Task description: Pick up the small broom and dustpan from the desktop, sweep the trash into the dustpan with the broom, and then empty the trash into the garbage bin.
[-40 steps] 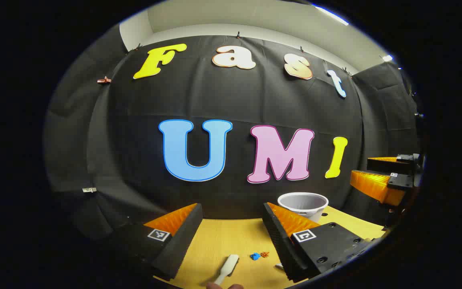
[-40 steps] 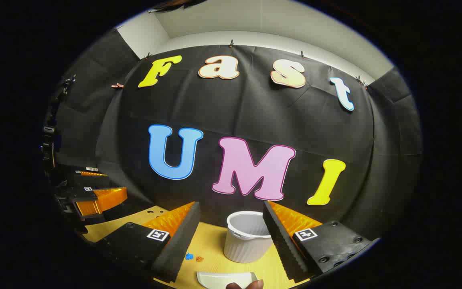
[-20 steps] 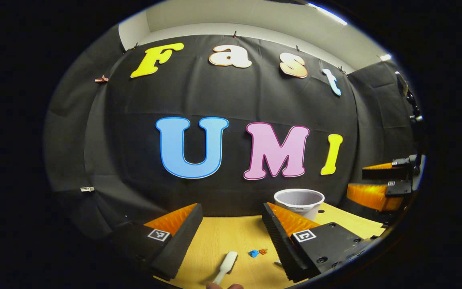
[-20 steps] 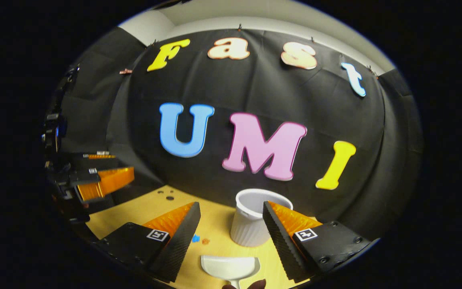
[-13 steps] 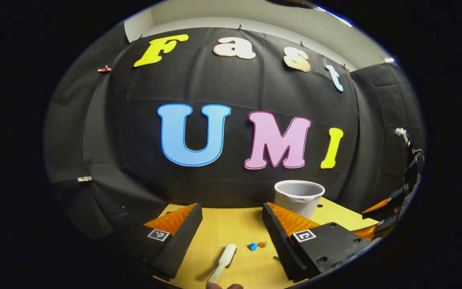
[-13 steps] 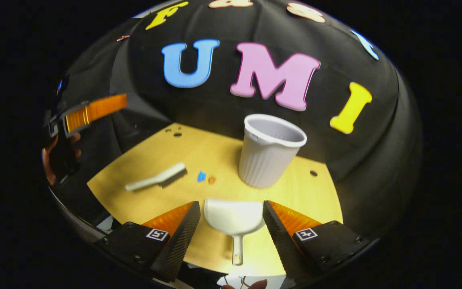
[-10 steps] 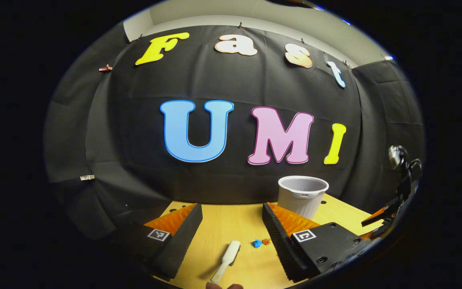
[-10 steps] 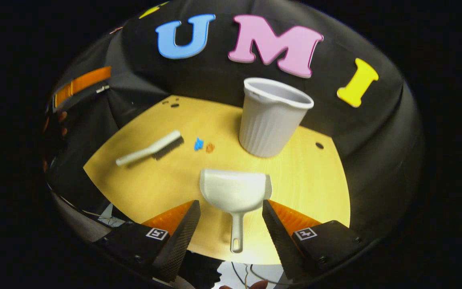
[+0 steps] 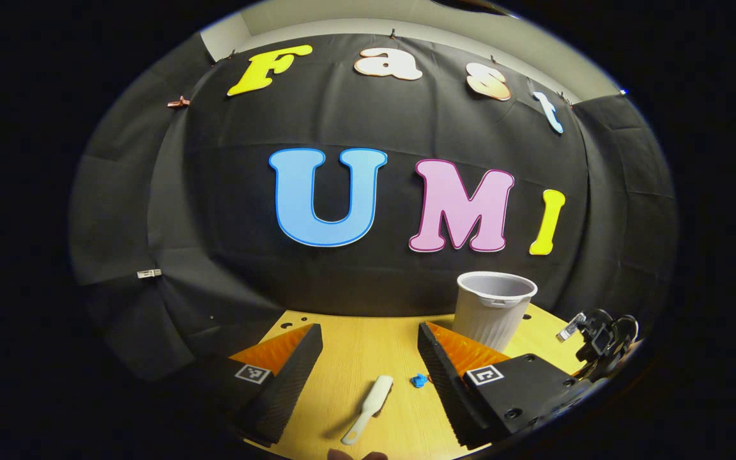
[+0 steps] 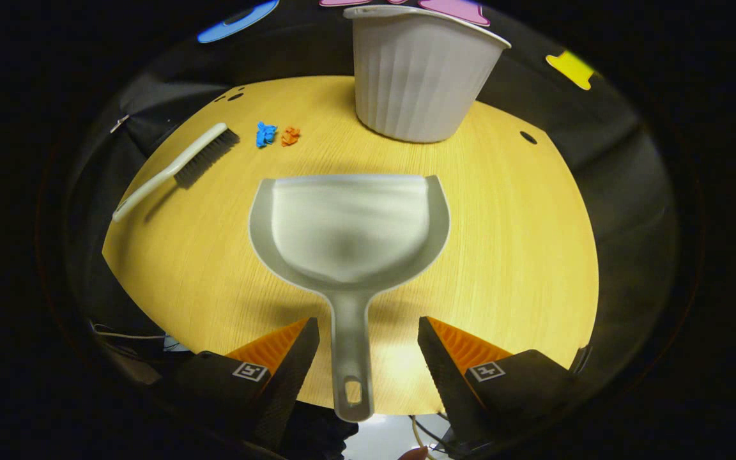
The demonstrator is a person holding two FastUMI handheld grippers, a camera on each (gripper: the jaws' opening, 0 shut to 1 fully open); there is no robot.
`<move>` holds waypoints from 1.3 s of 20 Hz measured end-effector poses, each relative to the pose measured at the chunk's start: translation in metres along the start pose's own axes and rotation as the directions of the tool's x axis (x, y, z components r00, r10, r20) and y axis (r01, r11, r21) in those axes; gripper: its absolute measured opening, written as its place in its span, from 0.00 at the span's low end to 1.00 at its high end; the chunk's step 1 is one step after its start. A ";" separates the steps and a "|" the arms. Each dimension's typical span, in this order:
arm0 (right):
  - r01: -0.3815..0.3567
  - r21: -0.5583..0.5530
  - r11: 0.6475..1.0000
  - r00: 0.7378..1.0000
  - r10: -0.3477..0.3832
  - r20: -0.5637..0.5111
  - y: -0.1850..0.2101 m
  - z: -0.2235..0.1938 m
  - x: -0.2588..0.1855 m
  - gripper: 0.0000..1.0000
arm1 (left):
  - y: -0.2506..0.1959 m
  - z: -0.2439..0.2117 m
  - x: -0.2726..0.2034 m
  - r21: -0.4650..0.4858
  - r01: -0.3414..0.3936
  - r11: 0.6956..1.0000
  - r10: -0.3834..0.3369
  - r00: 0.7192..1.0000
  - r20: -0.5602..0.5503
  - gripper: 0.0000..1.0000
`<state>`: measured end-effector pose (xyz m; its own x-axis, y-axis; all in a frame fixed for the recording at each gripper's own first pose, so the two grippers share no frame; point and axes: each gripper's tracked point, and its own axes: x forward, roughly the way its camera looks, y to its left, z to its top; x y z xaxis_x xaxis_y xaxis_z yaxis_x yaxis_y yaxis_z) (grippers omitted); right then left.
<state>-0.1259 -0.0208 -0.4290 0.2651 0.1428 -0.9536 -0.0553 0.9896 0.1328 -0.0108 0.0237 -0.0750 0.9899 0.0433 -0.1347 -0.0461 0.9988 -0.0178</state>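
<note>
Below, dustpan (image 10: 349,227) handle lies between right gripper (image 10: 368,348) fingers (spread wide, gripping nothing)

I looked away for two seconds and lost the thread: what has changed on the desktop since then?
The right claw has tipped down over the dustpan, its open fingers now straddling the handle without gripping it. The left claw has only tilted down slightly toward the broom, open. Broom, dustpan, garbage bin and the blue and orange scraps lie where they were; nothing has been picked up.
</note>
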 end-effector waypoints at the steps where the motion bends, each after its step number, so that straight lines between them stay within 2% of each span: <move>1: -0.002 0.014 1.000 1.000 0.002 -0.017 0.001 -0.002 0.009 0.98 | -0.001 -0.002 0.000 0.008 0.001 1.000 -0.001 1.000 -0.001 0.95; 8: -0.036 0.026 0.999 0.994 0.039 -0.102 0.015 0.002 0.046 0.96 | -0.003 -0.009 0.002 0.015 -0.009 1.000 0.009 1.000 -0.018 0.95; 13: -0.046 0.002 0.999 0.994 0.046 -0.099 0.017 0.012 0.052 0.89 | 0.000 -0.017 0.004 0.022 -0.019 1.000 0.020 0.999 -0.035 0.95; 14: -0.050 -0.012 0.999 0.994 0.049 -0.099 0.018 0.013 0.049 0.85 | 0.000 -0.018 0.005 0.023 -0.017 1.000 0.018 0.999 -0.038 0.95; 16: -0.041 0.011 0.999 0.995 0.042 -0.090 0.020 0.016 0.048 0.67 | -0.001 -0.022 0.007 0.027 -0.015 1.000 0.016 0.999 -0.047 0.95; 17: -0.039 0.015 0.999 0.996 0.040 -0.076 0.019 0.021 0.049 0.61 | -0.003 -0.025 0.008 0.030 -0.012 0.999 0.014 0.999 -0.051 0.95; 18: -0.035 0.019 0.999 0.997 0.036 -0.063 0.022 0.022 0.052 0.45 | -0.005 -0.028 0.009 0.032 -0.006 0.999 0.008 0.998 -0.058 0.95; 19: -0.035 0.022 0.999 0.997 0.036 -0.071 0.023 0.022 0.052 0.39 | -0.005 -0.032 0.012 0.036 0.001 0.999 0.002 0.998 -0.066 0.95; 22: -0.052 0.005 0.999 0.996 0.052 -0.070 0.021 0.019 0.049 0.36 | -0.007 -0.052 0.020 0.054 0.032 0.998 -0.026 0.992 -0.120 0.95; 23: -0.056 -0.005 0.998 0.996 0.055 -0.065 0.021 0.018 0.046 0.36 | -0.010 -0.066 0.023 0.056 0.065 0.996 -0.055 0.986 -0.155 0.95; 26: -0.094 -0.064 0.993 0.994 0.091 -0.054 0.023 0.015 0.031 0.35 | -0.014 -0.113 0.031 0.062 0.165 0.984 -0.136 0.935 -0.326 0.96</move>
<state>-0.1050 0.0071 -0.4514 0.2063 0.2308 -0.9509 -0.1417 0.9686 0.2044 0.0050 0.0085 -0.1912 0.8886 -0.1029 -0.4470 0.1259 0.9918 0.0219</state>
